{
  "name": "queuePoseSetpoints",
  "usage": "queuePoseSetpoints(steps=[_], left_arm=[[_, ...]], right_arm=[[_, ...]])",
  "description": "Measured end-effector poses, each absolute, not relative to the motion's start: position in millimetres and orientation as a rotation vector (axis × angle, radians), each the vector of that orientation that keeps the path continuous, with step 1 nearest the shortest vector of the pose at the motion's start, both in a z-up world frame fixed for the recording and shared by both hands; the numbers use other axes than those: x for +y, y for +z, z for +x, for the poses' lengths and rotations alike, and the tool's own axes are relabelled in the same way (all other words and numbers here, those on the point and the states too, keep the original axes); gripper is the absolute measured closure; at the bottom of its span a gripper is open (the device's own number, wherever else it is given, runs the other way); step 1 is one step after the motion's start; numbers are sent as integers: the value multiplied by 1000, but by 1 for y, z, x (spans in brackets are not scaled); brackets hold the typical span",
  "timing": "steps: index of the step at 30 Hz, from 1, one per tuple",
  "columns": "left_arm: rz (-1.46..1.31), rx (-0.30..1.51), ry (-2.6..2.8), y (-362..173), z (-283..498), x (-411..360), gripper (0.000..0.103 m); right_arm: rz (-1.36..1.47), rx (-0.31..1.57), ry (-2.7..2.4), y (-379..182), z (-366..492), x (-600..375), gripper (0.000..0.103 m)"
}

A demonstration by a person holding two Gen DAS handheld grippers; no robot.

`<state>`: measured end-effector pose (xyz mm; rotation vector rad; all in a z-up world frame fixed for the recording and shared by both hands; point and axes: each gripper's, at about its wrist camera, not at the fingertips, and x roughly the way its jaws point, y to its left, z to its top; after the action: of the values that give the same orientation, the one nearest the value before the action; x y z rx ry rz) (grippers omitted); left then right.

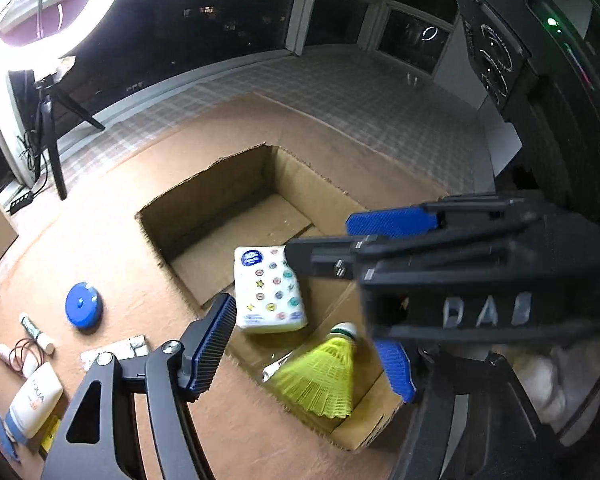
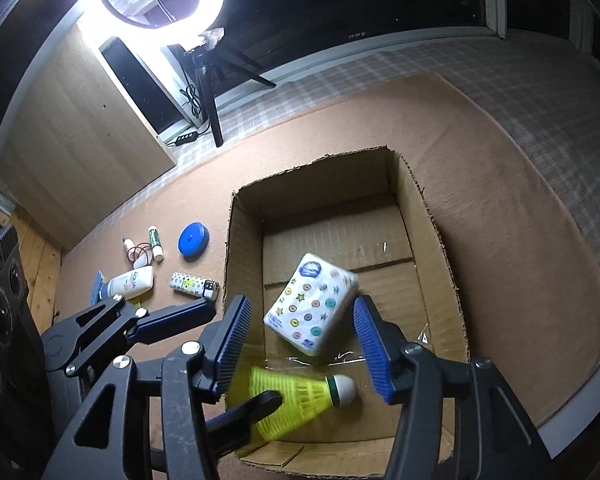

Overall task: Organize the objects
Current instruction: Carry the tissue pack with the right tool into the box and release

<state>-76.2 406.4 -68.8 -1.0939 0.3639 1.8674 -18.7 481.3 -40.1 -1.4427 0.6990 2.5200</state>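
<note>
An open cardboard box [image 1: 204,176] [image 2: 312,168] sits on the brown mat. Inside it lie a white tissue pack [image 1: 270,288] [image 2: 312,304] printed with coloured dots and stars, and a yellow shuttlecock [image 1: 320,376] [image 2: 296,400] on its side. In the right wrist view the pack looks tilted and slightly blurred. My left gripper [image 1: 306,360] hangs open over the shuttlecock, its pads clear of it. My right gripper [image 2: 302,346] [image 1: 318,236] is open above the pack, with the pads not pressing on it. The two grippers cross closely over the box's near end.
Left of the box on the mat lie a blue round case [image 1: 83,305] [image 2: 193,240], a sunscreen tube [image 1: 34,404] [image 2: 134,282], a patterned small case [image 2: 188,282], a green stick [image 2: 155,242] and hair ties. A ring light on a tripod [image 2: 214,120] stands behind.
</note>
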Motion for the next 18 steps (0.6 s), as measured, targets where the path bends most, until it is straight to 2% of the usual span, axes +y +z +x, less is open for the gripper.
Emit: queuePoseSetpoints(steps=[6,14,18], left_arm=[[-1116,351,1922,-63,-82,369,32],[-1192,378,2049,-70,-97,286,21],[-1286,379,2116,-87,-111,236,20]], right_arm=[[-1427,724,2536,-37,-19,473,52],[-1418,751,2581,-32,-18,450,52],[-1426,788,2606,-32,-18,434,52]])
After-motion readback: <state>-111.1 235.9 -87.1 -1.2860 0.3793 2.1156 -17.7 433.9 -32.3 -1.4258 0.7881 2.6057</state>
